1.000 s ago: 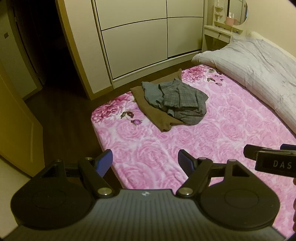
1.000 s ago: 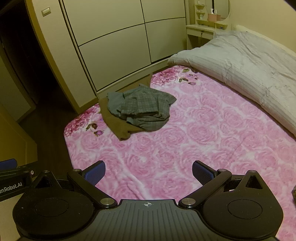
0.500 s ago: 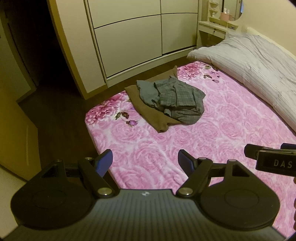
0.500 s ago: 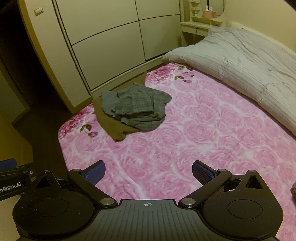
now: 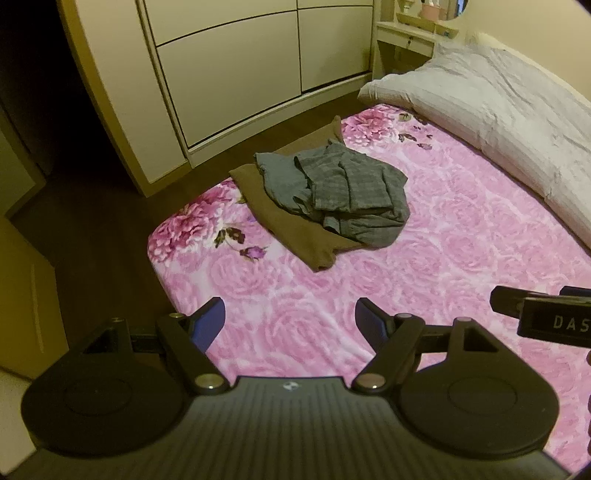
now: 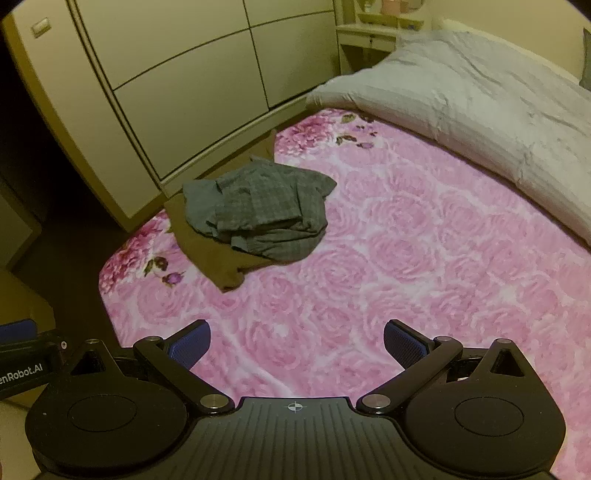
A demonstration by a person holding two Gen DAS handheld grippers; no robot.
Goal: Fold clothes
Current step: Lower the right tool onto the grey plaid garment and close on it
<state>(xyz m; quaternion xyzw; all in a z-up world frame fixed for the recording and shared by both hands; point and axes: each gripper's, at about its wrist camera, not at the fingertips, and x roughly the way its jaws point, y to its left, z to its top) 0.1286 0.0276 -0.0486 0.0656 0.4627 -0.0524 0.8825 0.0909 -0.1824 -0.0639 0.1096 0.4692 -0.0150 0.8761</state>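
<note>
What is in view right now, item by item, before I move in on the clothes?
grey shirt: 1, grey check, crumpled on the brown garment near the bed's left edge
brown garment: 1, brown, flat under the shirt, its far end hanging over the bed edge
blanket: 1, pink rose print, covering the bed
duvet: 1, pale grey, bunched along the bed's right side
wardrobe: 1, cream, left of the bed
dresser: 1, cream, far corner, small items on top too blurred to name
floor: dark wood, left of the bed
left tongs: 1, black with blue pads, open, empty, over the near blanket
right tongs: 1, black with blue pads, open, empty, over the near blanket
</note>
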